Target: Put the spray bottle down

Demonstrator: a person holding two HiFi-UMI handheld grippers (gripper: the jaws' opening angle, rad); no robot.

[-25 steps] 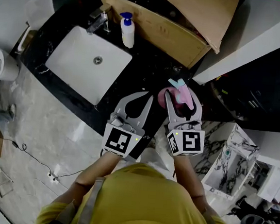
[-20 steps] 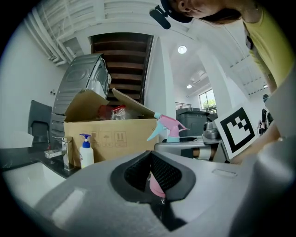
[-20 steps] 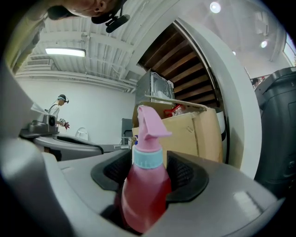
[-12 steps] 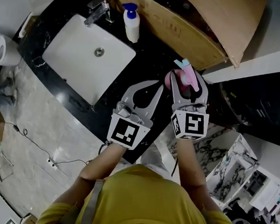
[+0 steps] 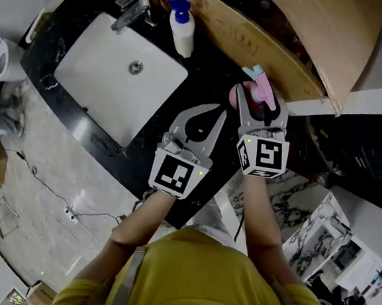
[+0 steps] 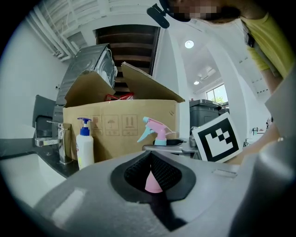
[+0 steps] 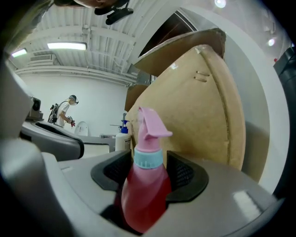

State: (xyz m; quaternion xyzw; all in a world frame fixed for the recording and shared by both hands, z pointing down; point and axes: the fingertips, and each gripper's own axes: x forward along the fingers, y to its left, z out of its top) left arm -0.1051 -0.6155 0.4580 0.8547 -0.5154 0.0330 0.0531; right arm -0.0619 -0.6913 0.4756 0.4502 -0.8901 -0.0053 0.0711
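The pink spray bottle (image 5: 255, 92) with a pale blue trigger stands upright between the jaws of my right gripper (image 5: 257, 98), which is shut on its body. In the right gripper view the bottle (image 7: 147, 185) fills the space between the black pads. It hangs over the black counter (image 5: 208, 73), close to the cardboard box (image 5: 280, 50). My left gripper (image 5: 216, 112) hovers just left of the bottle, jaws shut and empty. The left gripper view shows the bottle (image 6: 155, 131) beyond its closed tips.
A white sink (image 5: 110, 88) with a faucet (image 5: 131, 10) is set in the counter at the left. A white pump bottle (image 5: 183, 33) with a blue top stands between the sink and the box. The counter's front edge runs under my forearms.
Both grippers have moved forward over the counter, towards the cardboard box, and the right one has carried the spray bottle along. The grip has not changed.
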